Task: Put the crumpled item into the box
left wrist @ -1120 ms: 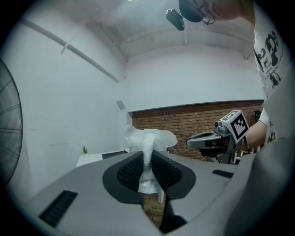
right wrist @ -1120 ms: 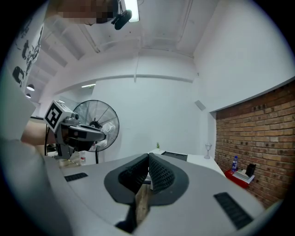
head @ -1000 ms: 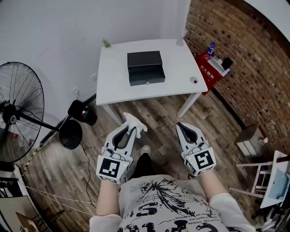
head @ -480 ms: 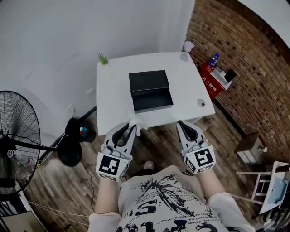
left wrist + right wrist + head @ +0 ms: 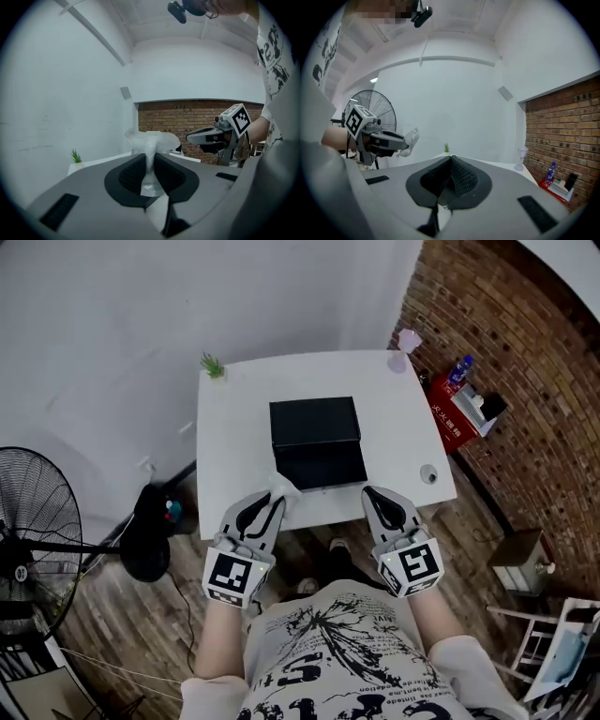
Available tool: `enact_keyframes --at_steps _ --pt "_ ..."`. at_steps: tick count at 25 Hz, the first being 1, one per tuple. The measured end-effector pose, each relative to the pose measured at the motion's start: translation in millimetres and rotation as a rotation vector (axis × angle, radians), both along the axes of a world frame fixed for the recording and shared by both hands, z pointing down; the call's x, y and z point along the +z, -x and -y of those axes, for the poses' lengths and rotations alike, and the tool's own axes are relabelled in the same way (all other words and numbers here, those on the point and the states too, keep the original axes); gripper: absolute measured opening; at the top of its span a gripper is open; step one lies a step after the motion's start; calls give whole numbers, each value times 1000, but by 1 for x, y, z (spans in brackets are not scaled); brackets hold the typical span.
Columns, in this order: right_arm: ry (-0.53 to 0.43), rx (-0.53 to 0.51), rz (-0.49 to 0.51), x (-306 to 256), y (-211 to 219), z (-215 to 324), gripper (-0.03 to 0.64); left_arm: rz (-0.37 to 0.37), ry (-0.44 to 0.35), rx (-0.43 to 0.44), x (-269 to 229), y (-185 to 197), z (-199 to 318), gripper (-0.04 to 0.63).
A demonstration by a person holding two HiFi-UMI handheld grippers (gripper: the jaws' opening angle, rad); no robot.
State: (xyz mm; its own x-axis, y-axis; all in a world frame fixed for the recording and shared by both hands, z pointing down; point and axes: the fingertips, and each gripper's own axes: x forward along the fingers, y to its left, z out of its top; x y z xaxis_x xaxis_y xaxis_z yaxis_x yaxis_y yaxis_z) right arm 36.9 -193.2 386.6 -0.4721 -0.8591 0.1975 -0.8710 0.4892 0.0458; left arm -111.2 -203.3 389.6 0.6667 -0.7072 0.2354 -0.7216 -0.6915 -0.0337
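Observation:
A crumpled white item (image 5: 281, 486) sticks out of my left gripper (image 5: 272, 499), which is shut on it at the near edge of the white table (image 5: 234, 427). In the left gripper view the crumpled item (image 5: 151, 143) is pinched between the dark pads. The black box (image 5: 317, 442) stands open in the middle of the table, just beyond and to the right of the left gripper. My right gripper (image 5: 374, 497) hovers at the table's near edge with its jaws pressed together and nothing in them; its pads (image 5: 451, 177) meet.
A small green plant (image 5: 213, 366) sits at the table's far left corner and a clear glass (image 5: 403, 346) at the far right. A small round object (image 5: 429, 473) lies near the right edge. A fan (image 5: 37, 549) stands on the left, a red stand (image 5: 457, 409) by the brick wall.
The view has closed in on the table. Both grippers, over the wooden floor a second ago, now reach the table's near edge, the left still gripping the crumpled item.

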Motion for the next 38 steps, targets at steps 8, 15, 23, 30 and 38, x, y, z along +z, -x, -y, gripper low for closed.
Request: enact_keyframes --at_steps 8,15,23,30,38 --pt "57 -79 6 28 -24 97 15 150 131 63 58 -45 83 67" --pt "119 -139 8 71 -36 161 15 317 251 183 138 -80 139 69" --pt "188 -134 26 110 -60 194 15 497 360 325 206 -112 169 69" --pt "228 -116 43 134 -80 206 15 690 439 428 254 -122 175 69" --pt "259 -78 73 144 -94 214 15 746 476 470 278 -136 178 75"
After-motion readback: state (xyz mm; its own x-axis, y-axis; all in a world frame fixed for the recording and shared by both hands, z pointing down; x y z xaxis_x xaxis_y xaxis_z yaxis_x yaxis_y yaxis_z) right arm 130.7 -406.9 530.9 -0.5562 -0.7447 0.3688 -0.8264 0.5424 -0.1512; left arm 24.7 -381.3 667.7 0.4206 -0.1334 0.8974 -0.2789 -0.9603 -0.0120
